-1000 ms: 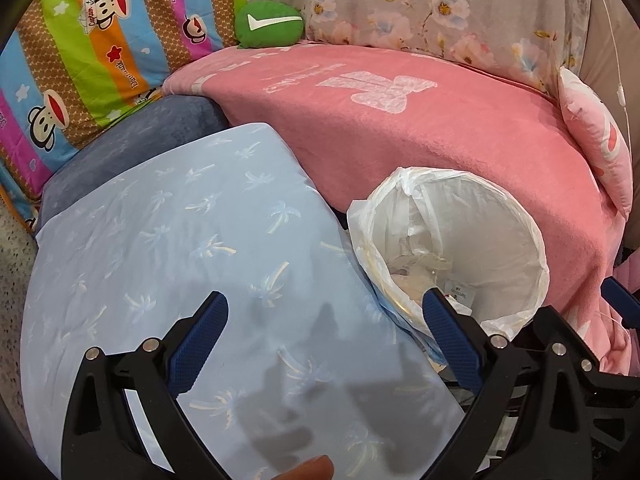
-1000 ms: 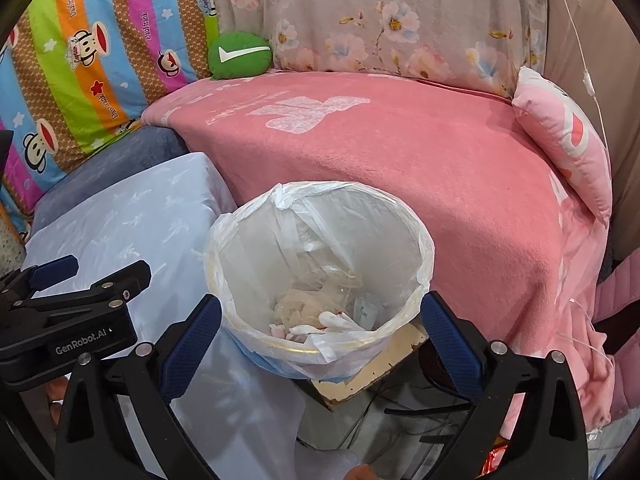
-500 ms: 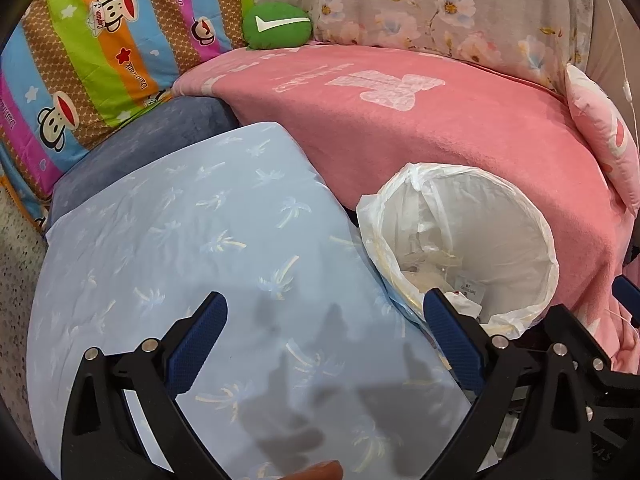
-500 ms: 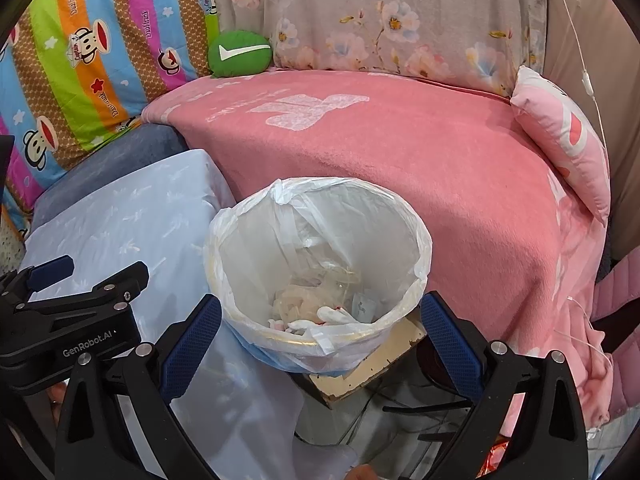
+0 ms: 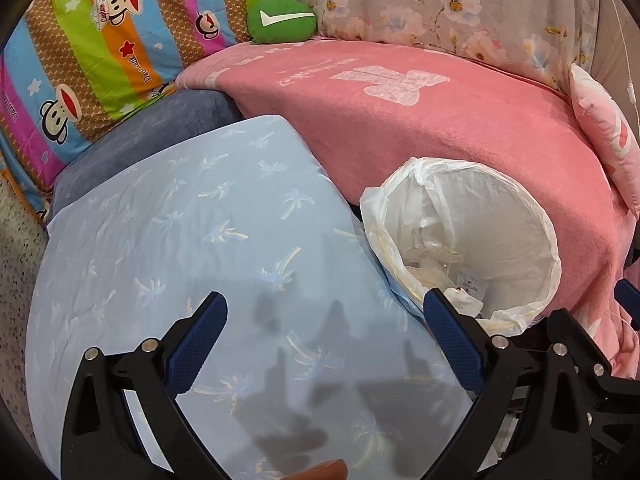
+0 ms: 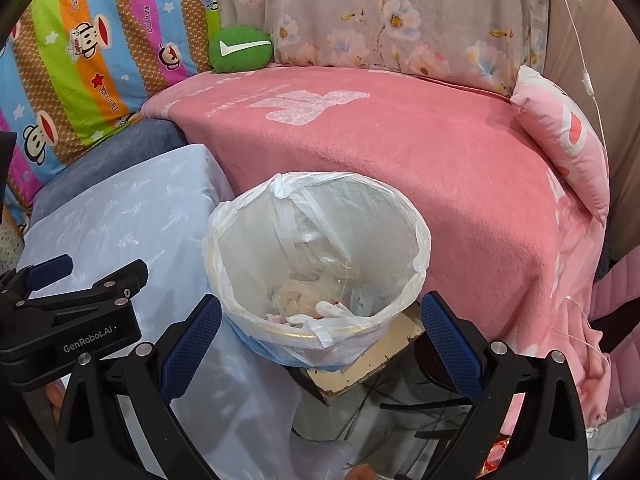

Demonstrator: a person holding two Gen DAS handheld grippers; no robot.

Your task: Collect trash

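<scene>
— Where's the bin from where you stand?

— The trash bin [image 6: 320, 264] sits wedged between the pale blue cushion [image 5: 192, 264] and the pink blanket [image 6: 400, 152], lined with a white plastic bag [image 6: 416, 240] folded over its rim. In the left wrist view it shows off to the right [image 5: 512, 216], and the gripper's right finger cuts off its near edge.

— Anything in it?

— Crumpled wrappers and tissue [image 6: 320, 300] lie at the bottom. There's a bit of red among them and a small printed slip, but I can't read it or tell what the pieces are.

— And the tongs?

— The left gripper [image 5: 324, 320] has its jaws spread wide over the blue cushion, with nothing between the blue pads. The right gripper [image 6: 320, 320] is just as wide apart, empty, framing the near side of the bin. I can't tell how high it is above the rim.

— What's under the bin?

— A chipped beige board [image 6: 368, 364] pokes out beneath it; the bin hides most of the board. Below that there are dark cables on the floor, too murky to sort out.

— Anything else half seen?

— The left gripper's body [image 6: 68, 320], marked GenRobot.AI, juts in at the left of the right wrist view. A green cushion [image 5: 282, 20] rests at the back against the striped monkey-print fabric [image 5: 100, 48], and a pink pillow [image 6: 560, 136] lies at the right edge. A fingertip peeks in at the bottom of each view, mostly cut off.
</scene>
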